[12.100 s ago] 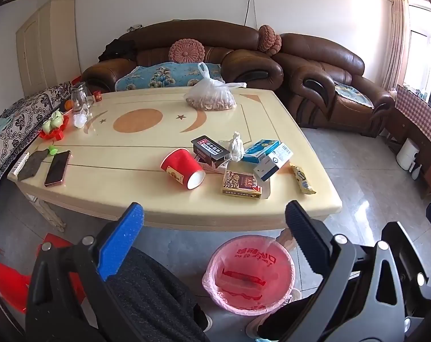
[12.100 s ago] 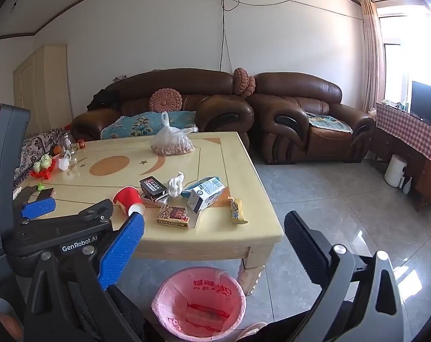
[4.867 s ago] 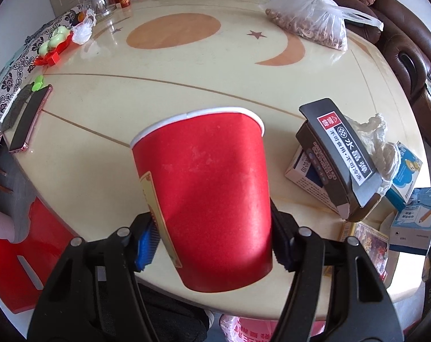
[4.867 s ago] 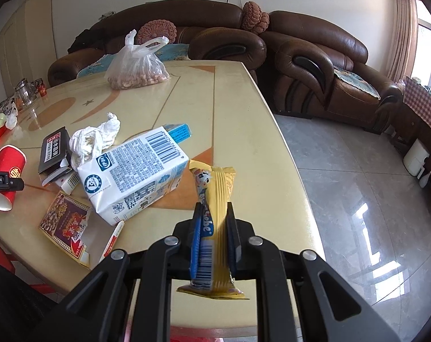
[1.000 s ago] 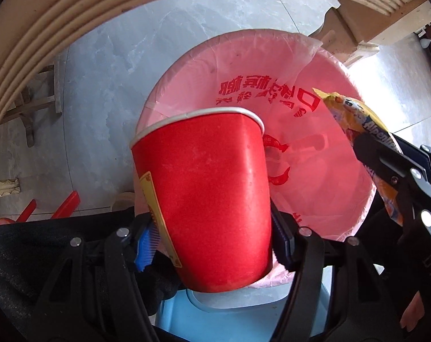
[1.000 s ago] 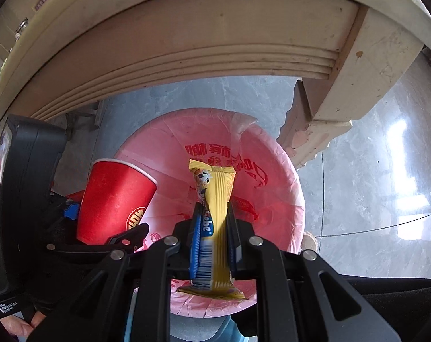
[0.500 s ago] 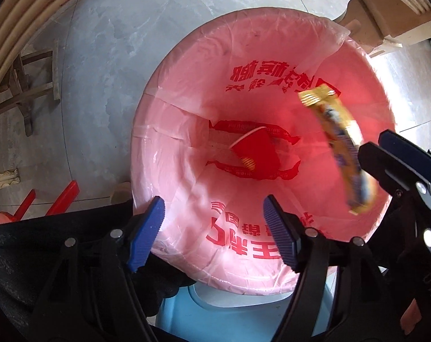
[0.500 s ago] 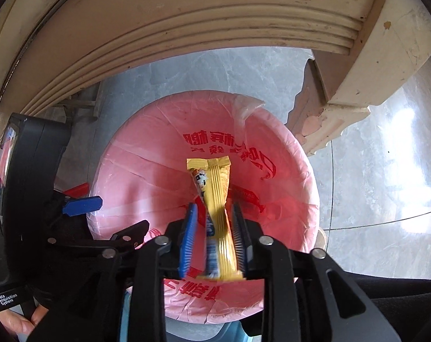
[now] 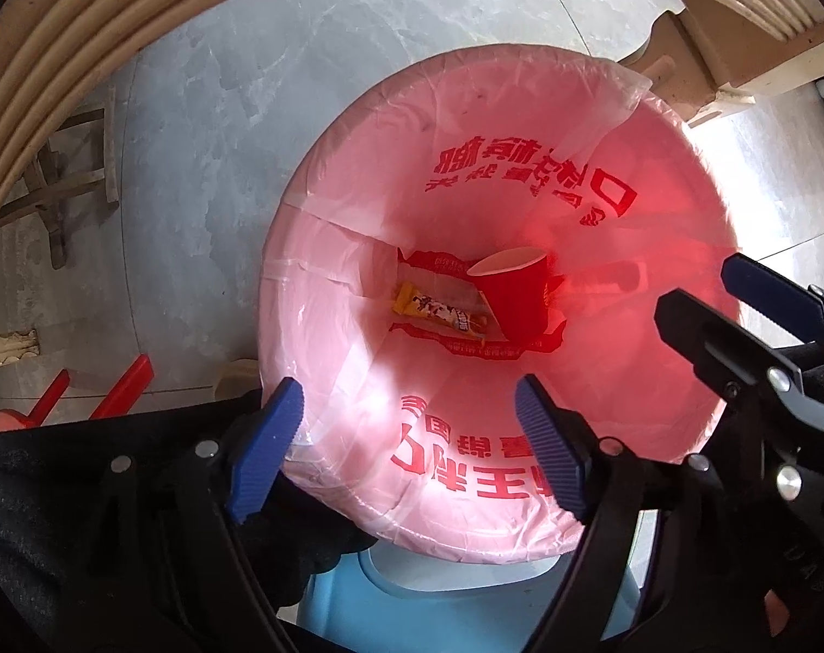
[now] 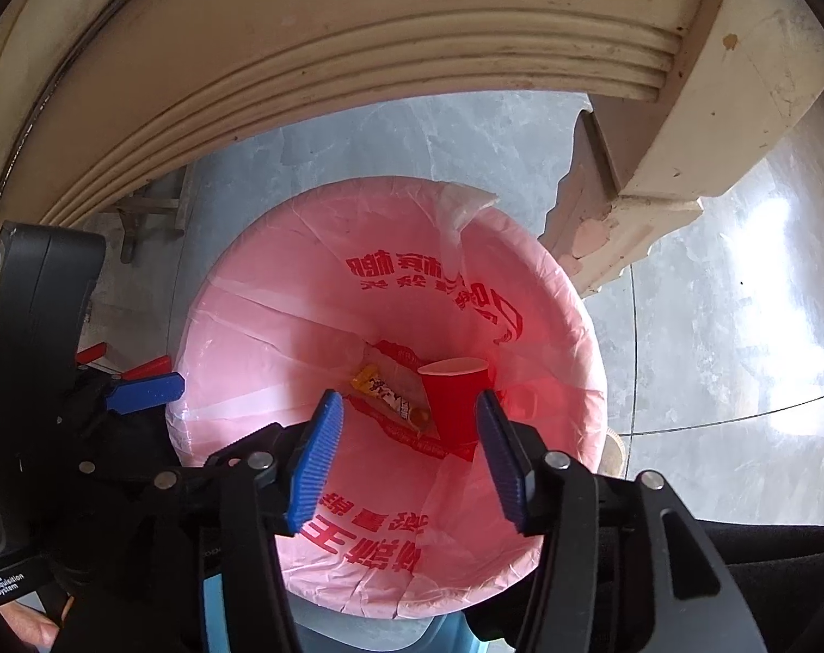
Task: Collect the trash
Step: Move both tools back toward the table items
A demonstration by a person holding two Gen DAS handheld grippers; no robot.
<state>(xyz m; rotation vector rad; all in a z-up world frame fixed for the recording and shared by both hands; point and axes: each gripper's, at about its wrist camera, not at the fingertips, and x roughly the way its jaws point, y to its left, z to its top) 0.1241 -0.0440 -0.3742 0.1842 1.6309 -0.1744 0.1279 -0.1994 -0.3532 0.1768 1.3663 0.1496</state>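
Both grippers, left gripper (image 9: 406,446) and right gripper (image 10: 409,451), gape empty over the pink-lined bin (image 9: 314,250); red paper cup (image 9: 518,294) at three o'clock of the snack wrapper (image 9: 439,315). Lifting carelessly could snag that loose liner.

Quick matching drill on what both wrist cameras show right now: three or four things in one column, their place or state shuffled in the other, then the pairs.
1. red paper cup
2. yellow snack wrapper
3. left gripper
4. pink bin liner

A. open, empty, above the bin
B. lying flat at the bin bottom
C. stretched over the bin rim
D. at the bin bottom, beside the wrapper

Pairs: 1-D, 2-B, 3-A, 4-C
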